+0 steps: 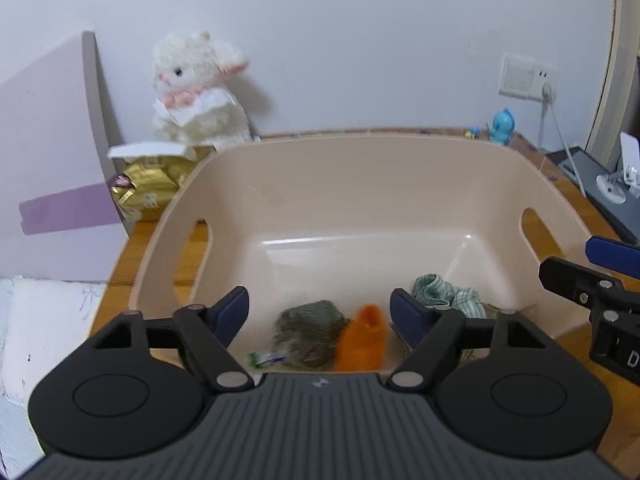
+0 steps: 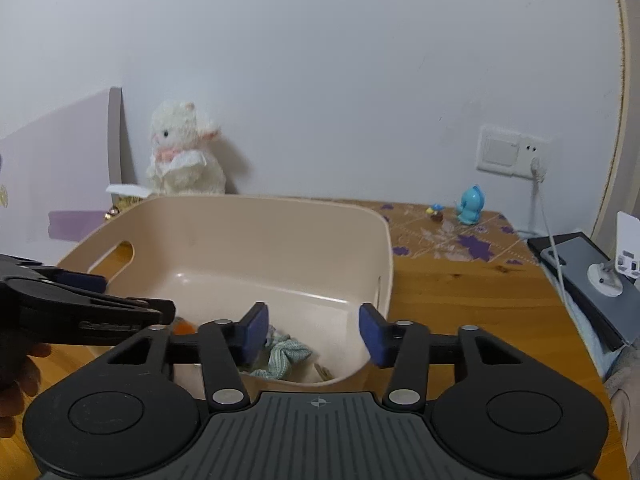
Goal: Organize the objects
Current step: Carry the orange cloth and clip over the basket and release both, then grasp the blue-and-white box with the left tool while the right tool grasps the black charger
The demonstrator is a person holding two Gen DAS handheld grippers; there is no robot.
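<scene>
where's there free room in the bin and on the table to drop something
The beige bin is bare across its far half, back wall to both handle slots. Its near edge is crowded: orange piece, dark green lump, checked cloth. Outside, bare wood table lies right of the bin, before the blue toy.

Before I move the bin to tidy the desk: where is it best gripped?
Take the bin by a side handle slot, tongs pinching the wall's rim from above; the cut-outs look made for it, though one grip may tilt it.

Soft even light; fisheye-bent edges, slight blur.
</scene>
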